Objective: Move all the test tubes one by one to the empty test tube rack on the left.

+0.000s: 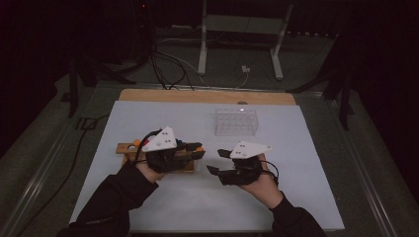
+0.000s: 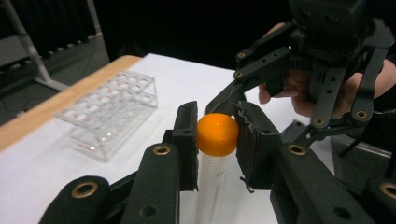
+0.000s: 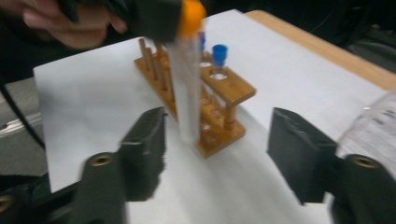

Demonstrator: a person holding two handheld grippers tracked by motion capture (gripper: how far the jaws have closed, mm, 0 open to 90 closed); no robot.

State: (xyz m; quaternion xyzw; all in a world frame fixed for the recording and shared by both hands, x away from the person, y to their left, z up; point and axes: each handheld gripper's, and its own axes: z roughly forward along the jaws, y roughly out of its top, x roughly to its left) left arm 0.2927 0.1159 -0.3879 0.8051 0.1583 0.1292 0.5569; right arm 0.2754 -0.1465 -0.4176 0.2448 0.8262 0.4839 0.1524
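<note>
A clear tube with an orange cap point(image 2: 217, 134) hangs upright in my left gripper point(image 2: 215, 140), whose jaws are shut on the cap. In the high view my left gripper point(image 1: 197, 148) is over the right end of a wooden tube rack point(image 1: 126, 148). In the right gripper view the same tube point(image 3: 187, 93) hangs just in front of the wooden rack point(image 3: 233, 88), which holds a blue-capped tube point(image 3: 218, 52). My right gripper point(image 3: 219, 154) is open with nothing between its jaws and faces the hanging tube. In the high view it point(image 1: 216, 161) sits right of the left gripper.
A clear plastic tube rack point(image 1: 236, 122) stands farther back on the white table sheet point(image 1: 296, 187); it is also in the left gripper view point(image 2: 112, 112). A wooden table edge point(image 1: 207, 96) runs along the far side. Cables and stands lie on the floor beyond.
</note>
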